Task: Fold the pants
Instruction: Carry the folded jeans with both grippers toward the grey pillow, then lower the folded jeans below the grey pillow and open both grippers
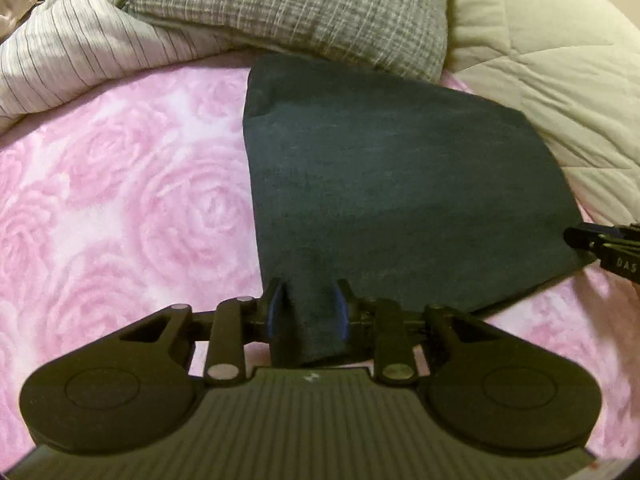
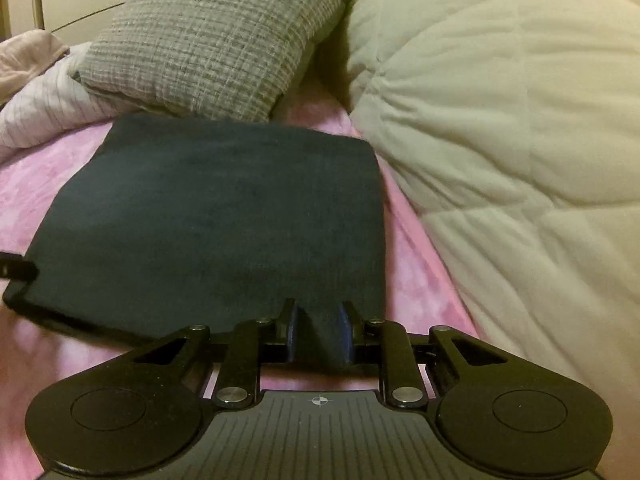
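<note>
The dark navy, soft-knit pants (image 1: 400,184) lie already folded into a broad rectangle on the pink rose-patterned bedspread (image 1: 120,200), their far edge just below the grey woven pillow (image 1: 296,12). Each hand's tool has pinched the near edge: the left gripper (image 1: 307,312) has its blue pads narrowed onto a tuck of cloth at the near left corner, and the right gripper (image 2: 319,330) grips a similar tuck at the near right corner. To my eye another fold is in hand. The next move would call for lifting both corners together and carrying them evenly toward the pillow, keeping the edge taut so the layers do not slide (knit like this sags easily).

The left wrist view shows the striped white duvet (image 1: 72,52) bunched beyond the bedspread. The right wrist view instead shows how near the cream quilted comforter (image 2: 520,140) lies to the pants' right edge.
</note>
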Available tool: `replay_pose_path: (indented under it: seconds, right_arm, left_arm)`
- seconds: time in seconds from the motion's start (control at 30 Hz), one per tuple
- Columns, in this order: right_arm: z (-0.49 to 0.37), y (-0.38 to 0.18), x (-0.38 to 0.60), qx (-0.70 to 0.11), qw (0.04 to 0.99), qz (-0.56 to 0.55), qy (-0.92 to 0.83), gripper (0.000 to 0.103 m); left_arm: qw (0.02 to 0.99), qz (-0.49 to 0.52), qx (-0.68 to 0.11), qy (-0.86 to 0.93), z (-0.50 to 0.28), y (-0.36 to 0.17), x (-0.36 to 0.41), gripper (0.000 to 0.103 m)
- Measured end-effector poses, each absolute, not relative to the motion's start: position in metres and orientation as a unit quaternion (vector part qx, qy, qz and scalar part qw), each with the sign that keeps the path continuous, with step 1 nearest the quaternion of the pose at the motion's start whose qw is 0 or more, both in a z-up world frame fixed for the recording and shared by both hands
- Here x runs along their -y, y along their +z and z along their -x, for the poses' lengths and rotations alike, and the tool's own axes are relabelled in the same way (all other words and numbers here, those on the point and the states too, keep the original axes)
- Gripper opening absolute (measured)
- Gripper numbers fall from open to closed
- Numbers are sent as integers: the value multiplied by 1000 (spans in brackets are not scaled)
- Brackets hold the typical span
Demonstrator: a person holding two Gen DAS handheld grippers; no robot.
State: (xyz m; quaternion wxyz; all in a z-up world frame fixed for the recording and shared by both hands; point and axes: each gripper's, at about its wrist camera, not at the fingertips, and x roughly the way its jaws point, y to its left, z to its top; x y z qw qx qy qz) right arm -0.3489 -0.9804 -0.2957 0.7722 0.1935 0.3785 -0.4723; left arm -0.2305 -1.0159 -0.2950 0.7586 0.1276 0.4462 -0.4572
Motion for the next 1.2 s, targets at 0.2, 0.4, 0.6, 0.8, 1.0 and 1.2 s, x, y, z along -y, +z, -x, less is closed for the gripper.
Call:
replay_pose_path:
  seconds: [0.2,0.4,0.6,0.8,1.0,1.2]
  right_arm:
    - [345,-298,994,-402,753,-220,-473,18]
    - [347,-297,992,-399,754,-219,-473,18]
    - [347,-298,994,-396,757,-219,-472,18]
    - [357,-294,992,-372,769,-231,-466,20]
    - [378,-255,938,-312,789,-230,-477,77]
    - [396,-216,878,-298,778,-265,-486,77]
  left_arm:
    - [754,-139,-460,-448,228,-295,1022,31]
    - [756,-138,-458,-447,227,-298,1023,32]
    - [756,-137,-460,-445,228,-299,1024,33]
    - [756,-145,-460,-442,229,-293,1023,31]
    - [757,-135,-448,-456,243,-258,1005,44]
    - [756,-110,-435,-477,266,-209,968,65]
